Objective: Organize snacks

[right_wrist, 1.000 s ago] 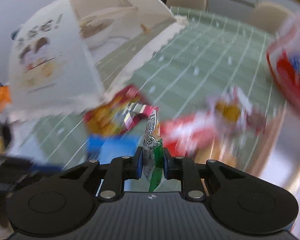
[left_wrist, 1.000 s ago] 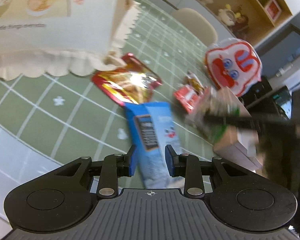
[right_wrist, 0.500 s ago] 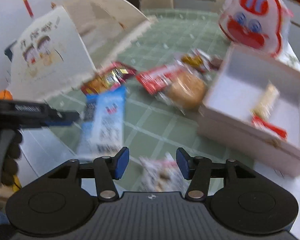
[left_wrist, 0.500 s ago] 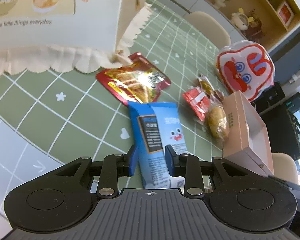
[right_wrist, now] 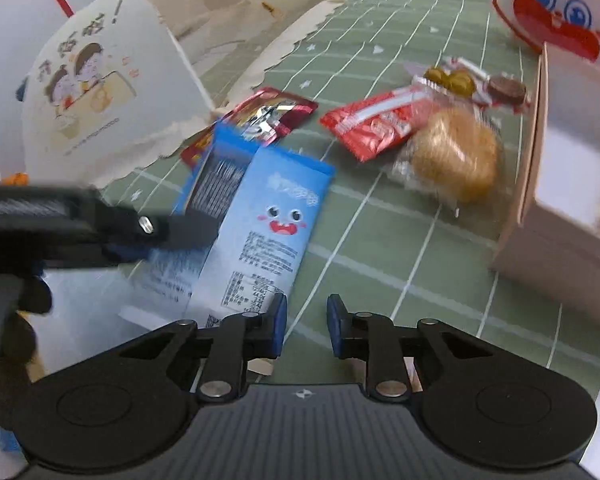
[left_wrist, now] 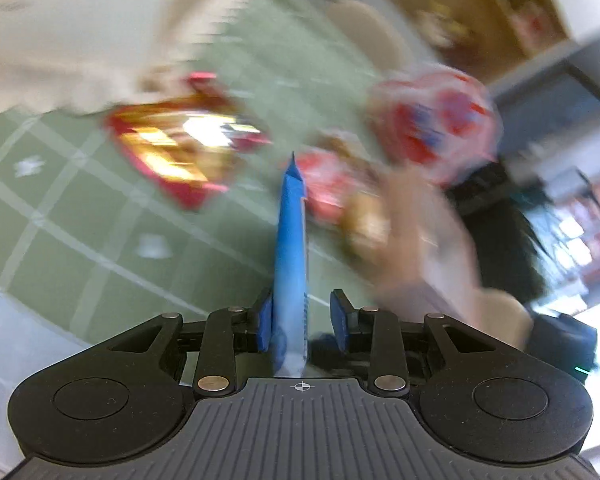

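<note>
My left gripper (left_wrist: 302,318) holds a blue snack packet (left_wrist: 291,240) edge-on between its fingers, lifted off the green table mat (left_wrist: 80,216); the jaws show a gap on the right side. In the right wrist view the left gripper (right_wrist: 172,232) grips that blue packet (right_wrist: 268,216), which has a cartoon face. My right gripper (right_wrist: 306,326) is open and empty above the mat. A pink box (right_wrist: 556,216) stands at the right with snacks inside.
A red foil packet (right_wrist: 268,114), a red wrapper (right_wrist: 376,124), a bagged bun (right_wrist: 456,152) and small sweets (right_wrist: 476,80) lie on the mat. A cream mesh food cover (right_wrist: 140,72) stands left. A red-and-white cartoon bag (right_wrist: 560,4) is behind the box.
My left gripper has taken hold of the blue packet and lifted it on edge, moving fast. My right gripper has let go of its green-and-white packet and narrowed its opening.
</note>
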